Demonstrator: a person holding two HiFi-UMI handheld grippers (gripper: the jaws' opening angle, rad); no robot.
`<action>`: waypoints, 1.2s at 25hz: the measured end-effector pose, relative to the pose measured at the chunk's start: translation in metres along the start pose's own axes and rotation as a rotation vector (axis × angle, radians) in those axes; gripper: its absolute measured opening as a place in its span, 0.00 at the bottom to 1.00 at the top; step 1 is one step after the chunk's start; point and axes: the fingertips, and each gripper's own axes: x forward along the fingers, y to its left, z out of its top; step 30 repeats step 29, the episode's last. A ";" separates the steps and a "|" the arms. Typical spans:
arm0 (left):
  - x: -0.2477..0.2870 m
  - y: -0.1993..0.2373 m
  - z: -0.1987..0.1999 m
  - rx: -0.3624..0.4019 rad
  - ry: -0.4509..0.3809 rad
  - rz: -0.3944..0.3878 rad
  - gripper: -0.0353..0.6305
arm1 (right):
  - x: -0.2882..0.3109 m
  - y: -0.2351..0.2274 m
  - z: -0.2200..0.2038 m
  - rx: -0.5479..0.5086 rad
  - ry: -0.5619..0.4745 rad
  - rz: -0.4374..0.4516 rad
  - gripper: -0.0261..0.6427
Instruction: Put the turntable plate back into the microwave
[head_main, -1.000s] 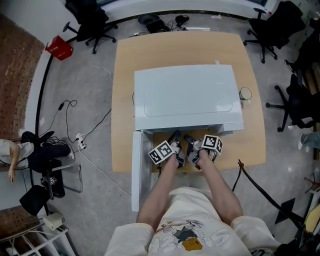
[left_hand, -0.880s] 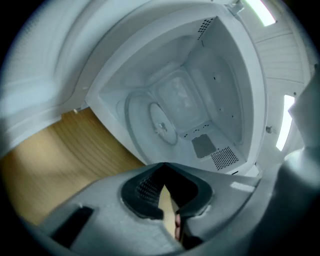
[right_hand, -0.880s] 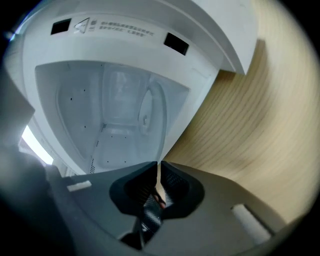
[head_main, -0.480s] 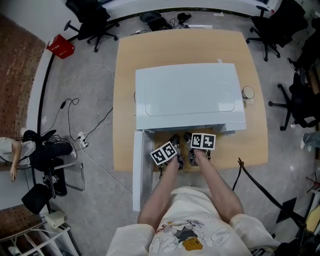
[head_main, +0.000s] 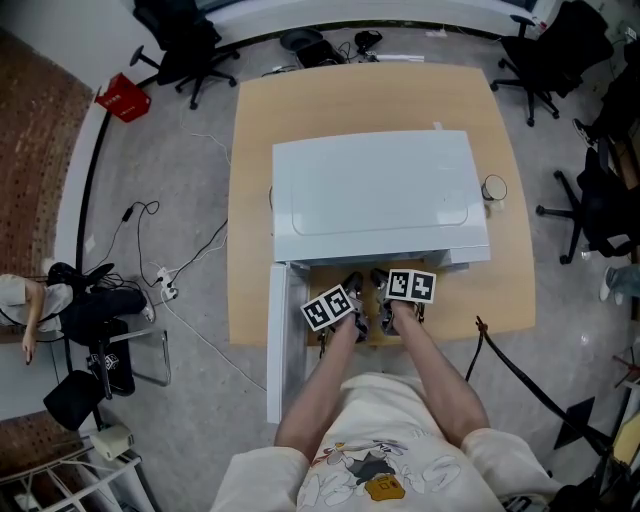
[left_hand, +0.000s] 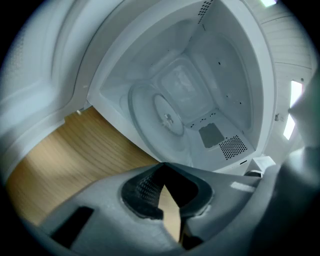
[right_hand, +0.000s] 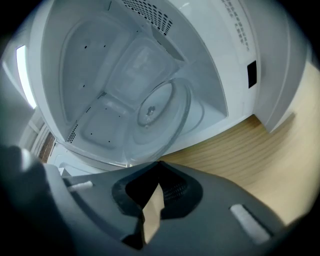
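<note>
Turntable plate (left_hand: 167, 116) is sitting inside the open microwave (head_main: 375, 190) on the tabletop (head_main: 505, 290) — left gripper (left_hand: 161, 169) and right gripper (right_hand: 159, 166) both pinched closed on nothing, just outside its opening.

The pale wooden counter (head_main: 250, 180) carries a white microwave (head_main: 375, 190). It stands straight ahead of the left hand-held gripper (head_main: 352, 285) and the right hand-held gripper (head_main: 379, 280), both of which are over the bare strip of counter at its open front. Its door (head_main: 276, 340) swings out just left of the left hand-held gripper. A small round cup-like thing (head_main: 491, 187) stands ahead and right of the right hand-held gripper, just beside the microwave's right wall.
</note>
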 end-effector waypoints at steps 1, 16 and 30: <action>-0.002 -0.002 -0.001 0.017 0.005 0.002 0.05 | -0.003 0.000 -0.001 -0.023 -0.001 -0.004 0.05; -0.040 -0.039 -0.012 0.369 0.055 0.051 0.05 | -0.041 0.033 -0.010 -0.466 -0.065 -0.047 0.05; -0.041 -0.041 -0.014 0.429 0.072 0.066 0.05 | -0.042 0.035 -0.011 -0.498 -0.063 -0.045 0.05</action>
